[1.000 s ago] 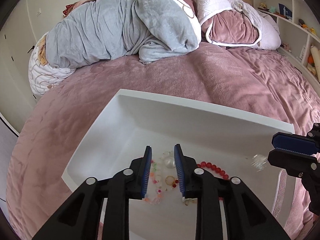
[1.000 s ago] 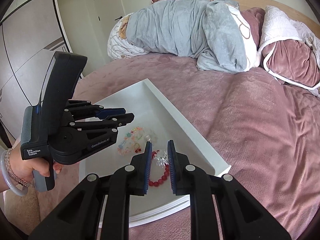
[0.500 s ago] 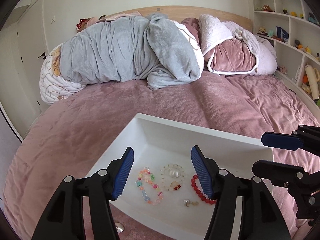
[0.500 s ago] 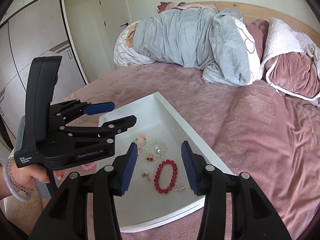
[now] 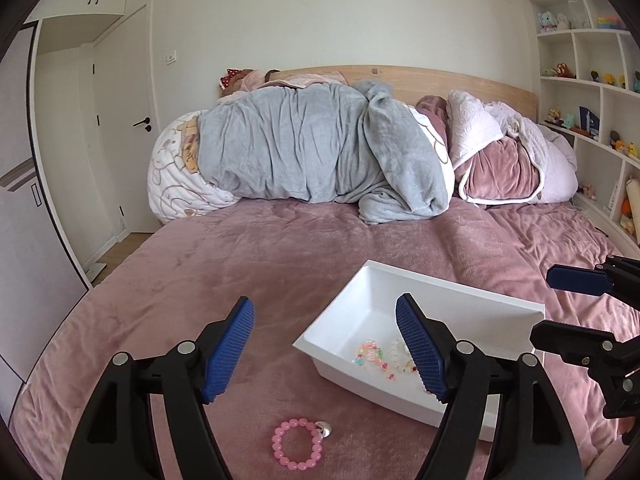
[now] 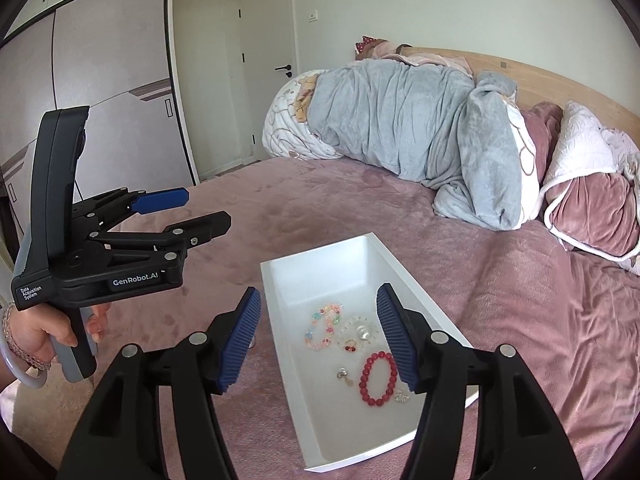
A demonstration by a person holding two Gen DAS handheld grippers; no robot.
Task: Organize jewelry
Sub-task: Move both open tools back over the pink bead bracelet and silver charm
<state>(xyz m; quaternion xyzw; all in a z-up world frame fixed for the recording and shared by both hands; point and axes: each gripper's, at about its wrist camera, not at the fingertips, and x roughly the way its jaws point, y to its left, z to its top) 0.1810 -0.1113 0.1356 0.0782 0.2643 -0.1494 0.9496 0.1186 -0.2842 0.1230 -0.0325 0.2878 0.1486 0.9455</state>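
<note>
A white tray lies on the pink bed cover. In it are a red bead bracelet, a pastel bead bracelet, a clear bracelet, a small silver charm and a silver flower piece. Outside the tray, a pink bead bracelet and a silver piece rest on the cover. My left gripper hangs above the cover left of the tray, jaws opening, nothing between them. My right gripper hovers over the tray, jaws opening and empty. The left gripper also shows in the right wrist view.
Rolled grey and pink bedding is piled at the headboard. White shelves with toys stand on the right. A door and wardrobe are on the left. A hand with bangles holds the left gripper.
Both grippers have risen and pulled back from the tray, and their jaws have spread from nearly shut to wide. The jewelry pieces stay in the tray. The pink bracelet has come into view.
</note>
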